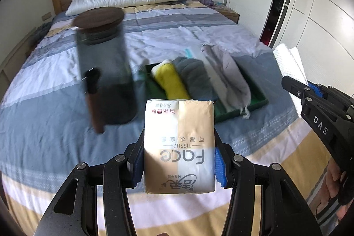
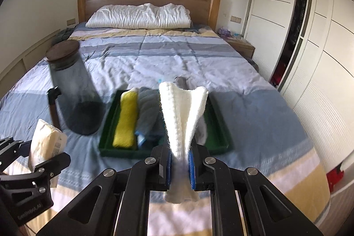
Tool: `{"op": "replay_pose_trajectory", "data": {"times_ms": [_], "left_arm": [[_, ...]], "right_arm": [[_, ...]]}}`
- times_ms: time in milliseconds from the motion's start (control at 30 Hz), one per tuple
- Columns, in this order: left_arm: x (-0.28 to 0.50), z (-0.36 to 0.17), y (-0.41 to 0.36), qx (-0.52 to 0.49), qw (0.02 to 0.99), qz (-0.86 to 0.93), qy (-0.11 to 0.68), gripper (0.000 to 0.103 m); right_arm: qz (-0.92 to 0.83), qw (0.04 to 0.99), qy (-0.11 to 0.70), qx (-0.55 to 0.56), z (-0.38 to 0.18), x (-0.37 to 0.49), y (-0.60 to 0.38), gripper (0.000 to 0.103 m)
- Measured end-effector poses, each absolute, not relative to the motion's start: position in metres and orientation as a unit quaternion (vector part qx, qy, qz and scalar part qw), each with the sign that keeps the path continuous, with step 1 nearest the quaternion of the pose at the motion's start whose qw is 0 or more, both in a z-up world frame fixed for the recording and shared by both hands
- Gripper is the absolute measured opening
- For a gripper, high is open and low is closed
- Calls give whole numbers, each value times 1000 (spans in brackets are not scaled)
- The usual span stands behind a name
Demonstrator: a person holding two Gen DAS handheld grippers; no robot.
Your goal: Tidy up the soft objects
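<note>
Firmly in claws: tissue pack [image 1: 179, 143], towel [image 2: 181, 116]

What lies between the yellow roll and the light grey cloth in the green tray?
A dark grey-blue rolled cloth lies between the yellow roll and the light grey cloth in the green tray, clearest in the left wrist view.

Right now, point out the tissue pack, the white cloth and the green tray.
tissue pack [image 1: 179, 147], left wrist view, middle of its printed face.
white cloth [image 2: 183, 116], right wrist view, upper folded part.
green tray [image 2: 106, 136], right wrist view, left wall.
</note>
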State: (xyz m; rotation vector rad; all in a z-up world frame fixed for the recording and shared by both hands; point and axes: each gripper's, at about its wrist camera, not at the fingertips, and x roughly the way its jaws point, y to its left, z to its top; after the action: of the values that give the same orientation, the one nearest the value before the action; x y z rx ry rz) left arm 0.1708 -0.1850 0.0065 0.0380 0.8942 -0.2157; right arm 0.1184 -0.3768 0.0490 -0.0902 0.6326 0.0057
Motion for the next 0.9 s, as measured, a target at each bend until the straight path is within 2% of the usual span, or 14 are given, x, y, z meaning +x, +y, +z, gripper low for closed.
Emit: {"op": "replay_pose_trajectory", "data": {"times_ms": [300,900], "left_arm": [[245,3,-226,10,900,-100,424,46],[324,-68,-239,13,881,-55,470,46]], "right_arm": [[30,951,305,-43,32,188,-420,11],[111,918,380,-34,-48,342,-436,12]]}}
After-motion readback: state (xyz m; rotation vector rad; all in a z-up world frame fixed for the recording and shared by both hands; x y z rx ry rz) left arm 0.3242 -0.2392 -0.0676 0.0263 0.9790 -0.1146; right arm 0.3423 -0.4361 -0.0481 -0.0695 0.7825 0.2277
